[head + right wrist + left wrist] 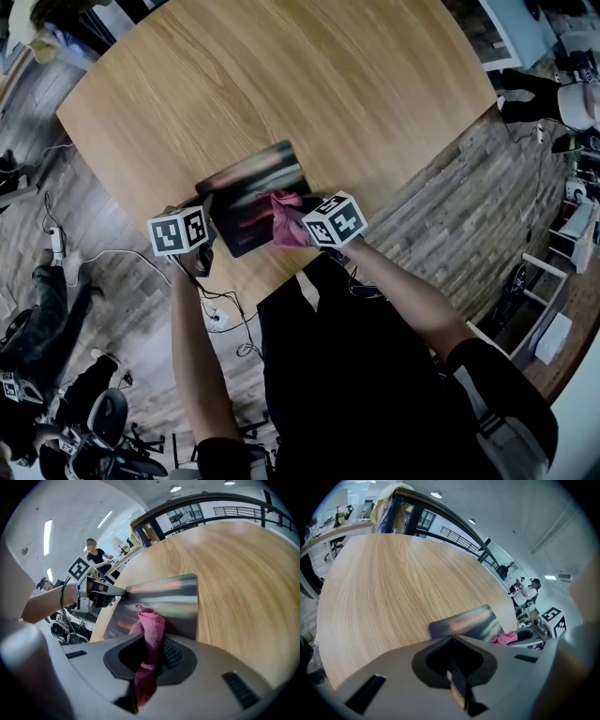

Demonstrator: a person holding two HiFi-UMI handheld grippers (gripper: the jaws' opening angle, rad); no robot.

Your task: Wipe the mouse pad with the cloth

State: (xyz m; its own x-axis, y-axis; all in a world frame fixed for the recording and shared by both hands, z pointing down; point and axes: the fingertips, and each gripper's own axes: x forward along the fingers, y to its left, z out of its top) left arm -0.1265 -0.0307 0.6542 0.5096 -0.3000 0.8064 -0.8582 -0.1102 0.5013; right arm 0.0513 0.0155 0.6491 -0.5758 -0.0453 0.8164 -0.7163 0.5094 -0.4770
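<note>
A dark mouse pad (246, 192) with a coloured print lies near the front edge of the wooden table (281, 84). My right gripper (298, 225) is shut on a pink cloth (284, 217), which rests on the pad's right part. In the right gripper view the cloth (151, 625) runs up from between the jaws onto the pad (168, 597). My left gripper (204, 217) is shut at the pad's left corner, and the right gripper view shows its tips (117, 591) on that corner. The left gripper view shows the pad (464, 623) and the cloth (505, 638) beyond its shut jaws.
The table's front edge (281, 281) runs just under both grippers. Bare wood stretches beyond the pad. Cables (225, 314) lie on the wooden floor below. Chairs and gear (84, 422) stand at the lower left, and people (96, 555) are in the background.
</note>
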